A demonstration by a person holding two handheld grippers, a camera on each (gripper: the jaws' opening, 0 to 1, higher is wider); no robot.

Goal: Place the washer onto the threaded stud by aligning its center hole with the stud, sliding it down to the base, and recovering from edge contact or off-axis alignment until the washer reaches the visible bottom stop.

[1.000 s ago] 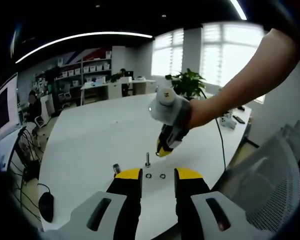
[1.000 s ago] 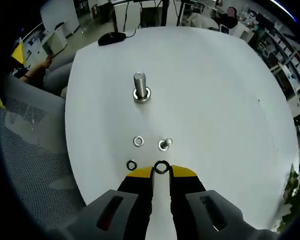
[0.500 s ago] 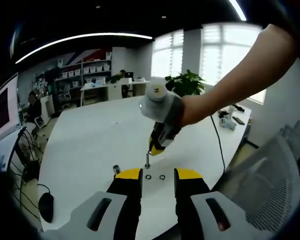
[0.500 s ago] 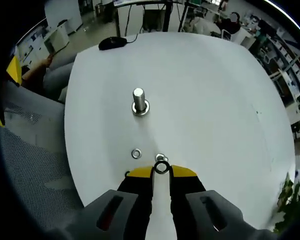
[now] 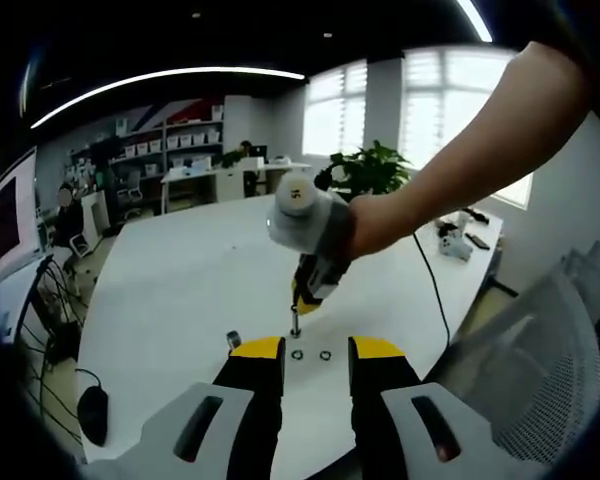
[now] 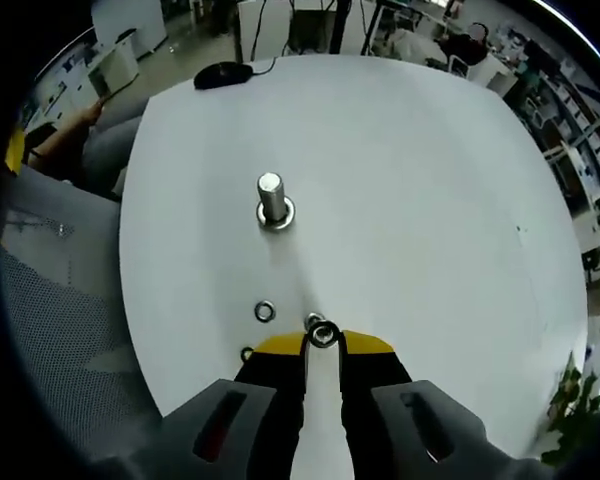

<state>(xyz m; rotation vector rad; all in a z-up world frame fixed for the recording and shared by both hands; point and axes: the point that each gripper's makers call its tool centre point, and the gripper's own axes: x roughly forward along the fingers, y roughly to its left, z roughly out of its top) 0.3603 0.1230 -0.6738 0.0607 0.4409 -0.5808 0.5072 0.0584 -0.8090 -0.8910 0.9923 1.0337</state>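
My right gripper [image 6: 323,343] is shut on a small metal washer [image 6: 324,333], pinched at its yellow tips. Just behind the held washer stands a thin threaded stud [image 6: 312,320], mostly hidden. In the left gripper view this thin stud [image 5: 295,321] rises upright from the white table [image 5: 180,290], and the right gripper [image 5: 304,298], held by a hand, hovers right at its top. My left gripper [image 5: 317,350] is open, low over the table's near edge. Two loose washers [image 5: 297,354] [image 5: 325,353] lie between its jaws' tips.
A thicker bolt [image 6: 270,197] with a washer at its base stands farther out on the table [image 6: 420,200]. Loose washers [image 6: 265,311] lie nearby. A mouse [image 6: 223,72] sits at the far edge. Mesh chairs [image 5: 540,350] flank the table.
The right gripper has carried the washer leftward in the left gripper view, ending over the thin stud. In its own view the thin stud has slid under the held washer. The left gripper stayed still.
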